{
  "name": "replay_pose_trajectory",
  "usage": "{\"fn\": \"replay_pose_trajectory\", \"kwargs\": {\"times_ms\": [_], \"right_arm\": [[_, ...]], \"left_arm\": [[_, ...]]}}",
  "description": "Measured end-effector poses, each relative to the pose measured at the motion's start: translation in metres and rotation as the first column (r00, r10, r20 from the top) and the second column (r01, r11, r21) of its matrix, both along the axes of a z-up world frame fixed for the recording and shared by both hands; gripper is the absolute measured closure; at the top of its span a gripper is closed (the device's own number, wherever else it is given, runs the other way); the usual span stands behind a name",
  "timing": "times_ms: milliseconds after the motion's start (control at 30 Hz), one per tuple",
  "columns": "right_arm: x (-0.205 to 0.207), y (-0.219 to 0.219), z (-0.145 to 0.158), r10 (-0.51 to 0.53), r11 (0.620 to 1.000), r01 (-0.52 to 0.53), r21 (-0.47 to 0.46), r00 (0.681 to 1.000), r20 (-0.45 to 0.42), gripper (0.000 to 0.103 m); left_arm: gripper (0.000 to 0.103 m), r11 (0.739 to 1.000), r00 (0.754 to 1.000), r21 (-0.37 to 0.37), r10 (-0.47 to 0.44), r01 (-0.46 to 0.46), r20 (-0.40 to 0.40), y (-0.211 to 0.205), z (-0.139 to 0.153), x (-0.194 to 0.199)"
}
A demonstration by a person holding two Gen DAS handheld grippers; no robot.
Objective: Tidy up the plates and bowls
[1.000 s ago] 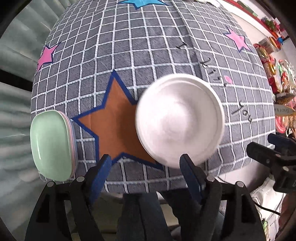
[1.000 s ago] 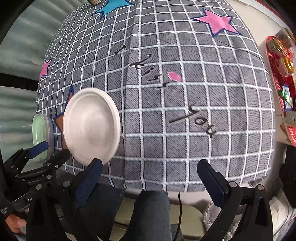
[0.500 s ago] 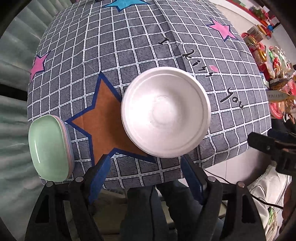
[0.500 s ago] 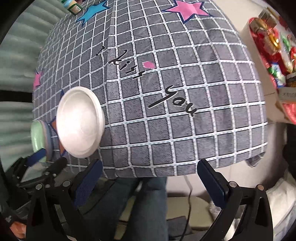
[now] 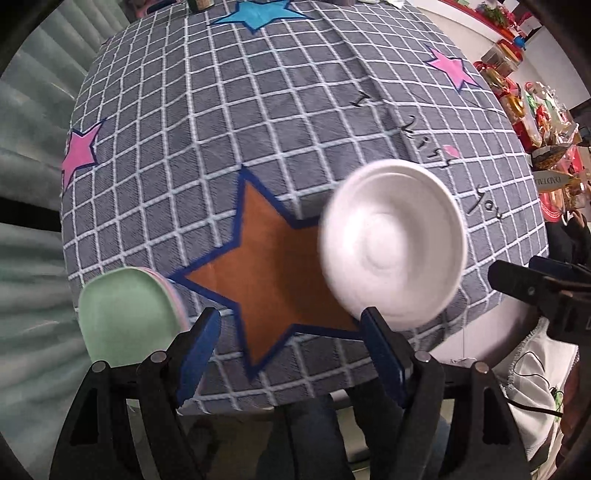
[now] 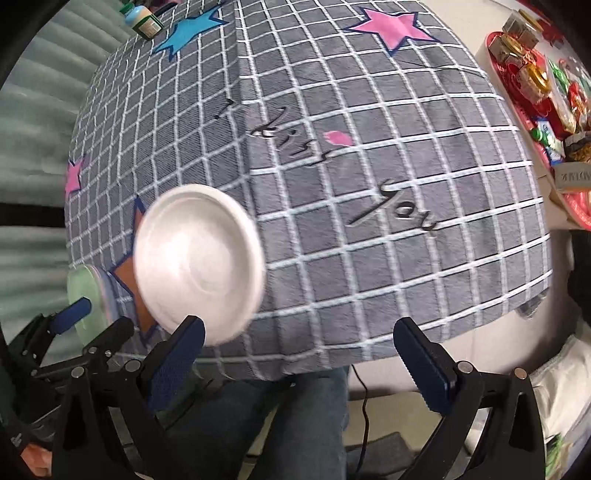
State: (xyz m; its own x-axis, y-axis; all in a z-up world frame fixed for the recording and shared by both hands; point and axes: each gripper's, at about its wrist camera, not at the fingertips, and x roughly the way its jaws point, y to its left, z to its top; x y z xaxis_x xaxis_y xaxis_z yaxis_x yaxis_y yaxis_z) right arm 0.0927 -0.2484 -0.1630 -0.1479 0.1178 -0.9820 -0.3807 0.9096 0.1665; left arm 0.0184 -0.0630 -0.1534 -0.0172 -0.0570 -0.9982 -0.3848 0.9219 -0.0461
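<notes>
- White plate [image 5: 391, 243] sitting on the grey checked tablecloth [image 5: 258, 122], near the front edge, overlapping the right arm of the brown star [image 5: 269, 273]; slightly blurred in both views.
- Also showing in right wrist view as white plate [image 6: 199, 266], at left of the cloth [image 6: 369, 166].
- Green plate stack [image 5: 129, 317] lying at the front-left corner, well apart from the white plate, pink rim peeking beneath; seen again at [image 6: 88, 295].
- Left gripper [image 5: 291, 332] hovering at the table's front edge, jaws spread wide, gripping nothing; right finger pad [image 5: 380, 354] overlapping the white plate's near rim in view, contact not clear.
- Right gripper [image 6: 299, 354] gaping wide, holding nothing, off the front edge.
- Bottle [image 6: 144, 18] standing at the far corner; red tray of packets [image 6: 543, 92] sitting off to the right.
</notes>
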Motion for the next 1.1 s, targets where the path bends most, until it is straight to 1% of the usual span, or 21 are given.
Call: {"fn": "replay_pose_trajectory", "kwargs": {"times_ms": [200,267,500,667,867,967,1100], "right_arm": [[-0.009,0.017,0.003,-0.015,1.000,0.015,-0.002,1.000,0.006,0.000],[-0.008,0.019,0.002,-0.014,1.000,0.014,-0.007,1.000,0.008,0.000],[0.001,0.016,-0.005,-0.035,0.999,0.035,-0.015,0.999,0.027,0.000],[0.004,0.012,-0.004,-0.020,1.000,0.020,-0.018,1.000,0.016,0.000],[0.014,-0.002,0.006,0.035,0.999,-0.035,-0.015,0.999,0.006,0.000],[0.021,-0.009,0.006,0.067,0.998,-0.067,-0.008,0.998,-0.002,0.000],[0.035,-0.020,-0.001,0.132,0.991,-0.132,-0.014,0.991,-0.012,0.000]], "left_arm": [[0.022,0.999,0.999,0.008,-0.035,0.034,0.020,0.013,0.006,0.001],[0.022,1.000,0.999,0.001,-0.029,0.029,0.026,0.016,0.004,0.002],[0.022,1.000,0.999,0.001,-0.029,0.029,0.021,0.017,-0.010,0.007],[0.022,1.000,0.999,0.007,-0.013,0.012,0.034,0.014,-0.004,0.010],[0.022,0.999,0.999,0.002,0.049,-0.049,0.023,0.004,-0.001,0.008],[0.022,0.996,0.996,0.019,0.085,-0.085,0.018,-0.008,-0.002,0.010],[0.022,0.985,0.985,0.022,0.168,-0.169,0.022,-0.020,-0.002,0.014]]}}
